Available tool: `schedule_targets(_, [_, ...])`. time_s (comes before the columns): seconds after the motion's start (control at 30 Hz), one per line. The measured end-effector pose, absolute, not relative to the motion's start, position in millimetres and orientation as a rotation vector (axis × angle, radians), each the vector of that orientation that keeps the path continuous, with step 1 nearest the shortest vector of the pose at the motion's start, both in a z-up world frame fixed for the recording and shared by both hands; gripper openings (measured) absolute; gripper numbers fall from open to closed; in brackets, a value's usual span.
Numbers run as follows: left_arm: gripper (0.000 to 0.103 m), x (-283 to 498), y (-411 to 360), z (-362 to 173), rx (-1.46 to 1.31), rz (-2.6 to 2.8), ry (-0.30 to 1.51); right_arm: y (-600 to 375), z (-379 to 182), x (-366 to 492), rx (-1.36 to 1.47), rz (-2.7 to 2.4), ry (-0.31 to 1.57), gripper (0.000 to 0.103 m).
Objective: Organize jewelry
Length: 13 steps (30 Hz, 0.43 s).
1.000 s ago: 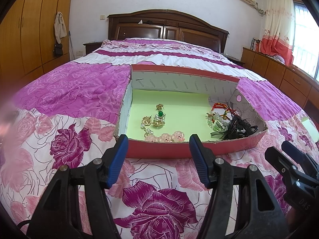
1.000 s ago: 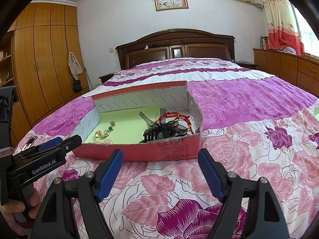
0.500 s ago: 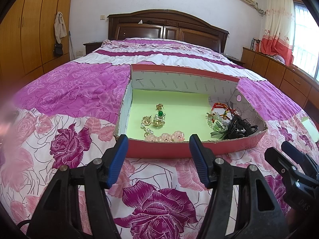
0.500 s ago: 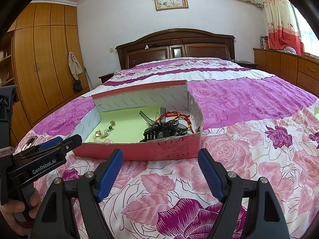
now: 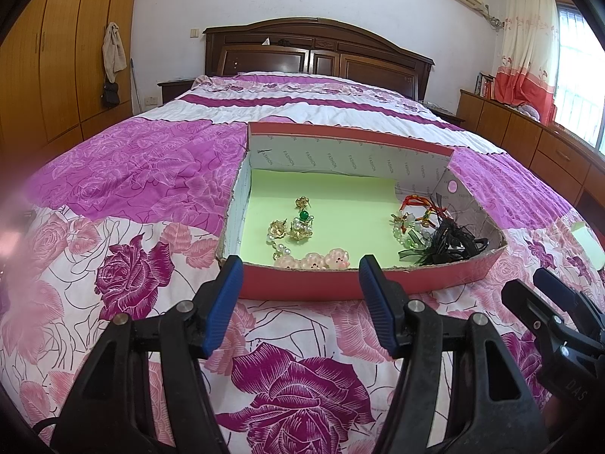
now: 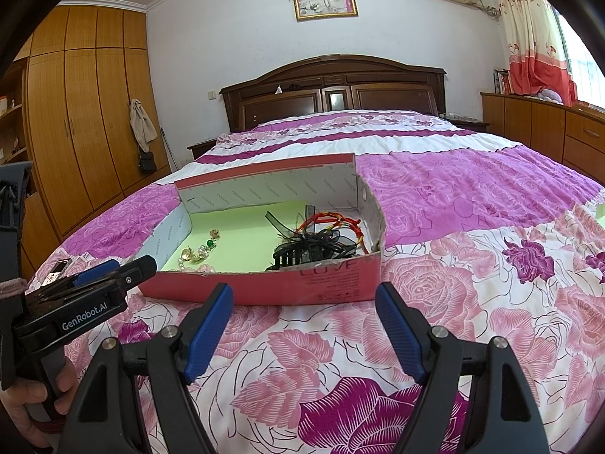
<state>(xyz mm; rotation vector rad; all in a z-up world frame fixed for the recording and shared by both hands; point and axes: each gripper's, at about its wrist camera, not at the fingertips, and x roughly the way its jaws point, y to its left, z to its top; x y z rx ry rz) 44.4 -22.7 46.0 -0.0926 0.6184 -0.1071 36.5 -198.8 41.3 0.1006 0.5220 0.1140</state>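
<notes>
A red cardboard box (image 5: 340, 283) with a green floor lies on the bed; it also shows in the right wrist view (image 6: 302, 283). Inside at left are gold and pearl earrings with a green bead (image 5: 293, 227) and pink flower pieces (image 5: 317, 260). At right are a green bead bracelet (image 5: 410, 232), red cords (image 5: 419, 204) and black hair ties with a clip (image 5: 450, 244), also in the right wrist view (image 6: 314, 246). My left gripper (image 5: 300, 291) is open and empty, just in front of the box's near wall. My right gripper (image 6: 302, 314) is open and empty in front of the box's right part.
The bed has a pink and purple rose quilt (image 5: 124, 174). A dark wooden headboard (image 5: 317, 49) stands behind. Wooden wardrobes (image 6: 75, 132) stand at left, and a low cabinet (image 5: 529, 151) at right. A pale green item (image 5: 586, 242) lies on the quilt right of the box.
</notes>
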Motion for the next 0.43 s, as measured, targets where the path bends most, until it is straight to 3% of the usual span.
schedule_targets(0.43, [0.056,45.2,-21.8,46.6,-0.091,-0.11,0.623,-198.8,42.0,36.5,0.101,0.113,0.522,0.079])
